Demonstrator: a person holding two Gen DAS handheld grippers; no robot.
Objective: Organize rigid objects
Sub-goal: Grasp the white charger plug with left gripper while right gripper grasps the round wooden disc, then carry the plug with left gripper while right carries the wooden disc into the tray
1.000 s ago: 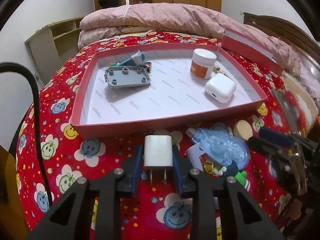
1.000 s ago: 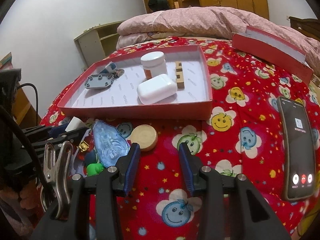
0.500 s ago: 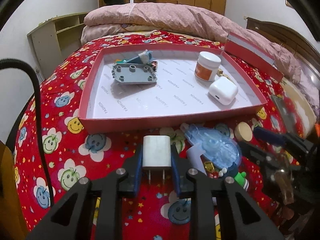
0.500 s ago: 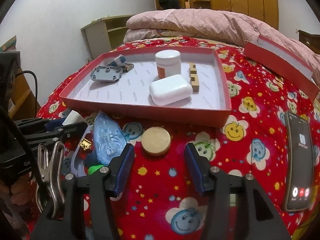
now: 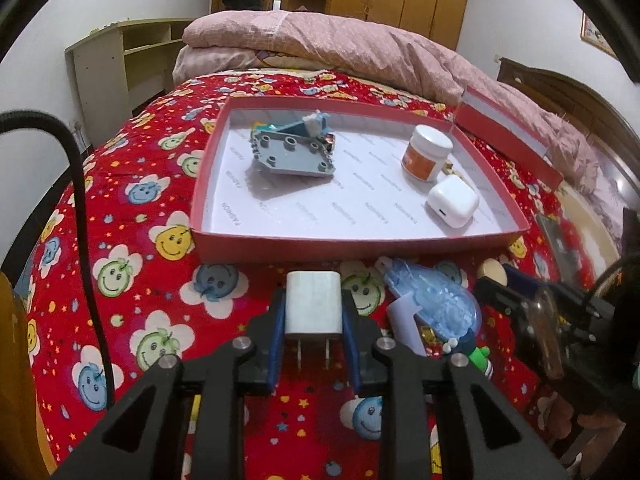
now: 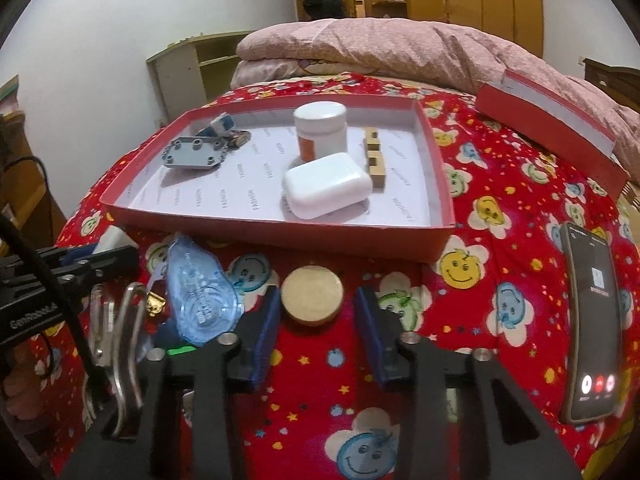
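Note:
My left gripper is shut on a white plug adapter, prongs pointing back, held above the red bedspread in front of the red tray. The tray holds a grey toy plate, a white jar, a white earbud case and wooden blocks. My right gripper is open, its fingers either side of a round wooden disc on the bedspread. A blue transparent tape dispenser lies left of the disc.
A phone lies at the right on the bedspread. The tray's red lid rests at the back right. Small bits, a gold clip and a green piece, lie by the dispenser. A pink quilt is heaped behind.
My left gripper has risen with the adapter and pulled back slightly from the tray. My right gripper has moved forward and opened wider, so the wooden disc now sits between its fingers.

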